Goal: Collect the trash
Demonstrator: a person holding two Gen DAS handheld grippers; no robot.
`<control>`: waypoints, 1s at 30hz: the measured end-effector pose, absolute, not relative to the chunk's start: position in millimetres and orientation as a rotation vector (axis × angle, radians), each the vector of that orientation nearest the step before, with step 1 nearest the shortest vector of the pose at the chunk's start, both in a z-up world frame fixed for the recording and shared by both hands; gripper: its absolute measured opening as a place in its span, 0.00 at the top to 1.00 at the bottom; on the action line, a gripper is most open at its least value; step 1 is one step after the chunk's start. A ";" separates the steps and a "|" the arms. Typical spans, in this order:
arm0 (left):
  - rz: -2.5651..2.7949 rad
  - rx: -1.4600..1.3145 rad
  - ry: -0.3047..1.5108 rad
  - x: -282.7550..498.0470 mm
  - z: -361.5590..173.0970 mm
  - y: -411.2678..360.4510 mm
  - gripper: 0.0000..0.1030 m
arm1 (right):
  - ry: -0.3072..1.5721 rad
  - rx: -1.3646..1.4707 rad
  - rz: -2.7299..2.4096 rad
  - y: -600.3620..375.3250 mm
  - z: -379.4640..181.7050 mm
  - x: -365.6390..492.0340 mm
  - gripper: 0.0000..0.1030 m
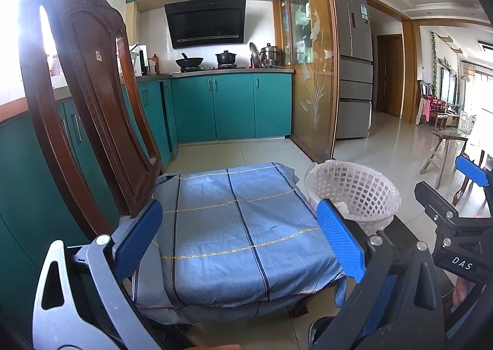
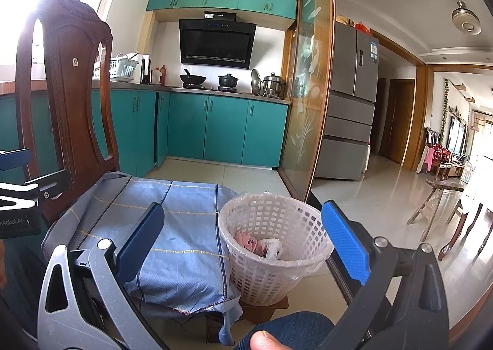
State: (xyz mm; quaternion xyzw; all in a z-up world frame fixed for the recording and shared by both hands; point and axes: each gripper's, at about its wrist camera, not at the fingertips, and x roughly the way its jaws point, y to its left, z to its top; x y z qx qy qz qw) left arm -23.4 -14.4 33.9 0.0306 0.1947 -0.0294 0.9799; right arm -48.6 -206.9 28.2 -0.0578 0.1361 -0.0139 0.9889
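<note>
Beside the chair's blue checked cloth point(image 2: 185, 226), right, white mesh wastebasket point(image 2: 271, 245) already holds crumpled trash point(image 2: 262, 246). Left gripper point(image 1: 240, 236) and right gripper point(image 2: 246, 239) both wide open, empty. Risk: basket perches on a low stool; a nudge could tip it.

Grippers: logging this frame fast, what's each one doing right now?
Left gripper: open, holding nothing, over the blue cloth.
Right gripper: open, holding nothing, near the white basket.
</note>
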 end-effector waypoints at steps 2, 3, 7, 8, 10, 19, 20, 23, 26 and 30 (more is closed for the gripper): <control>-0.059 0.059 0.396 -21.9 32.8 -12.6 0.03 | 0.277 -0.117 -0.028 -206.5 27.6 -48.1 0.03; -0.058 0.057 0.398 -21.5 32.1 -12.3 0.03 | 0.278 -0.117 -0.028 -206.0 27.7 -47.7 0.03; -0.056 0.055 0.403 -18.6 31.0 -10.1 0.03 | 0.280 -0.118 -0.027 -206.0 27.5 -48.2 0.03; -0.057 0.054 0.405 -17.9 30.3 -9.9 0.03 | 0.281 -0.118 -0.026 -205.9 27.2 -48.1 0.03; -0.057 0.055 0.407 -18.1 29.7 -10.7 0.03 | 0.283 -0.119 -0.026 -205.4 26.8 -47.1 0.03; -0.063 0.056 0.419 -13.7 25.1 -11.0 0.03 | 0.299 -0.121 -0.024 -204.7 23.3 -42.7 0.03; -0.065 0.055 0.421 -13.5 24.2 -11.2 0.03 | 0.301 -0.122 -0.023 -204.5 23.4 -41.8 0.03; -0.067 0.051 0.432 -11.7 21.9 -11.0 0.03 | 0.307 -0.123 -0.022 -204.0 22.9 -40.7 0.03; -0.067 0.046 0.437 -10.2 19.8 -9.7 0.03 | 0.315 -0.122 -0.022 -203.8 20.7 -38.7 0.03; -0.069 0.045 0.450 -6.5 16.2 -9.1 0.03 | 0.331 -0.120 -0.022 -203.8 18.4 -35.9 0.03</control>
